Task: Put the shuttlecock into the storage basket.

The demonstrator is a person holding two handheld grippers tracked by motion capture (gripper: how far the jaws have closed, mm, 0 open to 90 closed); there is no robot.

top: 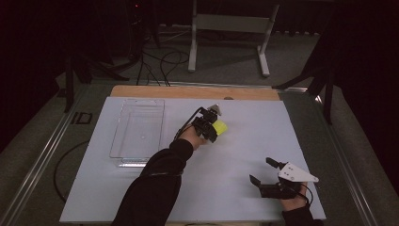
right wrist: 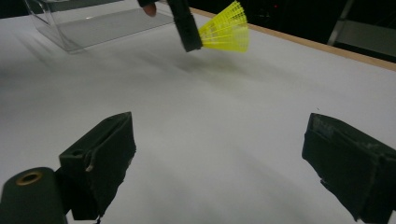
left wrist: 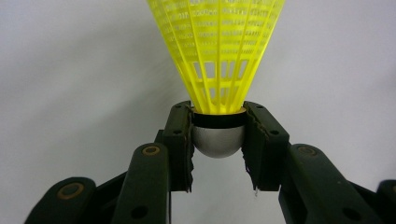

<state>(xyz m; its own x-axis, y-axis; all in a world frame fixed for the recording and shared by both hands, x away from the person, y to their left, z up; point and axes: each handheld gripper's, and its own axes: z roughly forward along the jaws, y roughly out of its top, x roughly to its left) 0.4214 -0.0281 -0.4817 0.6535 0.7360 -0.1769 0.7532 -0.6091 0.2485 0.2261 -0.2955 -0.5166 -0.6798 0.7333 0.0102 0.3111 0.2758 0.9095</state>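
A yellow shuttlecock [top: 219,126] with a silver rounded head [left wrist: 218,140] is held above the white table sheet near its middle. My left gripper [left wrist: 218,135] is shut on the head, one pad on each side, and the yellow skirt [left wrist: 217,51] fans away from the jaws. In the right gripper view the shuttlecock [right wrist: 226,33] hangs off the sheet in the far jaws. My right gripper [top: 261,173] rests low at the front right of the sheet, its jaws spread wide with nothing between them [right wrist: 219,163].
A clear plastic tray [top: 139,129] lies at the left of the white sheet [top: 235,155]; it also appears at the top left of the right gripper view [right wrist: 93,23]. A wooden edge [top: 188,92] runs along the far side. Cables and a stand lie on the floor beyond.
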